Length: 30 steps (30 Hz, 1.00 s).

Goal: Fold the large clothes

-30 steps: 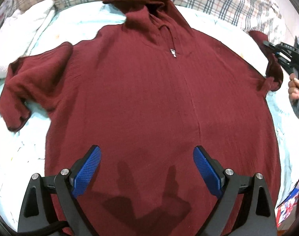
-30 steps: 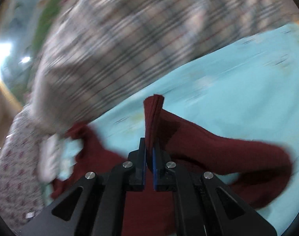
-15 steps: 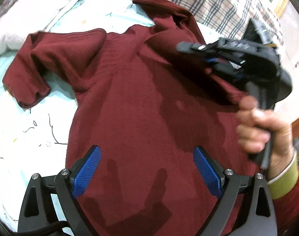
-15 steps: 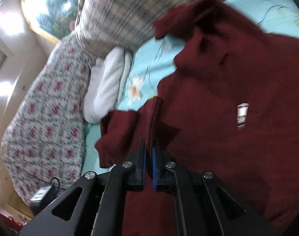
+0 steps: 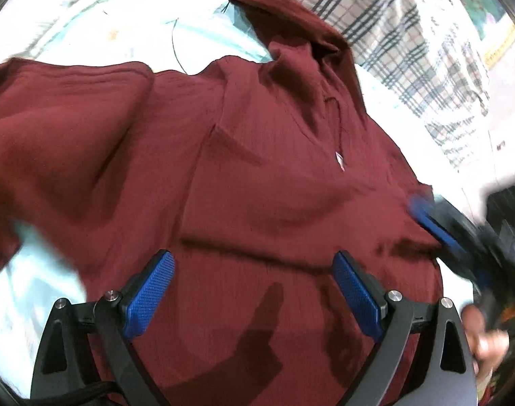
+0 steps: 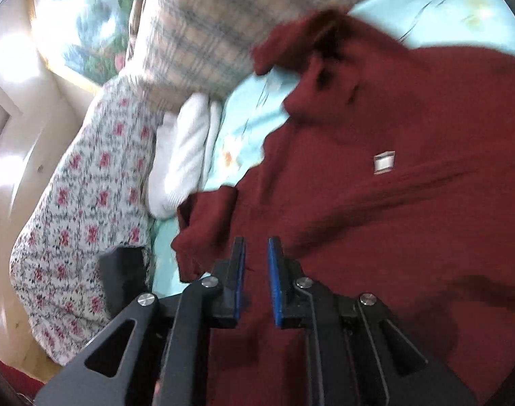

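A large dark red hooded sweater [image 5: 267, 182] lies spread on a light blue bed sheet [image 5: 128, 40], hood toward the plaid pillow. One sleeve is folded across the chest, its edge making a crease down the front. My left gripper [image 5: 254, 291] is open and empty above the sweater's lower half. My right gripper [image 6: 256, 270] stands slightly open with nothing between its blue pads, above the sweater [image 6: 409, 220]. It also shows blurred at the right of the left wrist view [image 5: 460, 237]. The other sleeve [image 6: 203, 226] lies bunched at the sweater's side.
A plaid pillow [image 6: 203, 34] and a floral quilt [image 6: 78, 209] lie along the bed's far side, with a white folded cloth [image 6: 183, 159] between them and the sweater. A dark object [image 6: 122, 277] sits by the quilt. The bed edge is at the right [image 5: 467, 155].
My right gripper carried the sleeve across the sweater's chest and let it go; its jaws parted. It then drew back to the sweater's side. My left gripper shifted over the sweater, staying open.
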Tool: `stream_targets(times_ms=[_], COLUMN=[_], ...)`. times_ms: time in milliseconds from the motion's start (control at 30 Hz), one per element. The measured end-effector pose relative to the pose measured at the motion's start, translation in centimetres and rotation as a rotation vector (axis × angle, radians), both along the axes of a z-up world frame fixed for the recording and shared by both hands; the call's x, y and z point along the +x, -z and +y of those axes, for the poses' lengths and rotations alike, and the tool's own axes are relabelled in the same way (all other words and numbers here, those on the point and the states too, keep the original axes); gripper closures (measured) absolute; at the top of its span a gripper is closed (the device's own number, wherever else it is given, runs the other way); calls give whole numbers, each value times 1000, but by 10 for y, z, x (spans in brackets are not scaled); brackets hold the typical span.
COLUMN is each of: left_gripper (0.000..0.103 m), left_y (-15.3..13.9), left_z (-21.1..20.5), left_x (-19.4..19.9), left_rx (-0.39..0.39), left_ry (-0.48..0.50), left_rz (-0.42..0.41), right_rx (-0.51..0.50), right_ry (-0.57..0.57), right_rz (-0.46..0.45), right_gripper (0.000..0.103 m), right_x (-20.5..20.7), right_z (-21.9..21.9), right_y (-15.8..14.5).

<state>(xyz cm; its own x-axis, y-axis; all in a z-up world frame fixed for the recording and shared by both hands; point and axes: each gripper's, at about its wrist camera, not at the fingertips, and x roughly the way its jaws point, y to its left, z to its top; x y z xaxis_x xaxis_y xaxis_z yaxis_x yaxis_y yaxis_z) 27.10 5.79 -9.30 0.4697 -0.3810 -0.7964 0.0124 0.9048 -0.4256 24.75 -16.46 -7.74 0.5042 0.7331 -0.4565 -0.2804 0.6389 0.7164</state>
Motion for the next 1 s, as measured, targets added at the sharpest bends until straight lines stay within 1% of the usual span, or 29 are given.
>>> stream_targets(times_ms=[67, 100, 133, 167, 200, 233, 267, 300, 367, 400, 433, 467, 500, 567, 600, 667, 767, 867, 900, 933, 967, 1000], left_gripper=[9, 14, 21, 44, 81, 100, 99, 99, 100, 100, 100, 100, 100, 100, 100, 100, 100, 100, 100, 100, 100, 100], left_y=[5, 5, 4, 3, 4, 5, 4, -4, -27, -35, -41, -41, -36, -22, -18, -15, -11, -11, -10, -11, -13, -15], left_z=[2, 3, 2, 0, -2, -3, -4, -5, 0, 7, 13, 18, 24, 34, 35, 36, 41, 42, 39, 38, 38, 39], left_x=[14, 19, 24, 29, 34, 38, 40, 36, 22, 8, 4, 3, 5, 9, 8, 4, 1, 0, 0, 0, -1, -1], left_rx=[-11, -17, -14, 0, 11, 12, 8, 29, 75, 83, 119, 142, 141, 114, 112, 119, 117, 125, 137, 149, 149, 144], left_ry=[-14, -18, -14, -8, 2, 12, 19, 4, -25, -37, -67, -86, -90, -99, -101, -117, -148, -139, -135, -134, -136, -143], left_rz=[5, -10, -29, -41, -44, -40, -40, -75, -182, -218, -250, -252, -230, -173, -166, -168, -158, -158, -159, -161, -164, -172], right_rx=[-13, -21, -26, -30, -33, -42, -50, -58, -83, -104, -124, -148, -180, -223, -242, -284, -338, -357, -364, -358, -357, -370], right_ry=[65, 105, 134, 166, 203, 246, 291, 328, 395, 433, 458, 479, 508, 525, 526, 520, 499, 480, 472, 457, 441, 434], right_rz=[-17, -22, -22, -19, -16, -13, -13, -14, -22, -27, -23, -14, -1, 29, 48, 93, 146, 169, 176, 170, 162, 155], right_gripper=[88, 88, 88, 88, 88, 88, 88, 88, 88, 88, 88, 88, 88, 86, 85, 79, 75, 69, 69, 70, 91, 98], right_x=[-21, -34, -42, -51, -60, -68, -76, -80, -88, -91, -91, -91, -87, -72, -64, -42, -9, 8, 14, 16, 18, 19], right_z=[-25, -41, -51, -62, -74, -86, -97, -108, -124, -136, -146, -153, -161, -172, -173, -178, -183, -186, -186, -186, -185, -184], right_y=[-7, -9, -10, -10, -10, -10, -11, -11, -15, -17, -18, -19, -18, -12, -9, 3, 21, 32, 35, 37, 36, 34])
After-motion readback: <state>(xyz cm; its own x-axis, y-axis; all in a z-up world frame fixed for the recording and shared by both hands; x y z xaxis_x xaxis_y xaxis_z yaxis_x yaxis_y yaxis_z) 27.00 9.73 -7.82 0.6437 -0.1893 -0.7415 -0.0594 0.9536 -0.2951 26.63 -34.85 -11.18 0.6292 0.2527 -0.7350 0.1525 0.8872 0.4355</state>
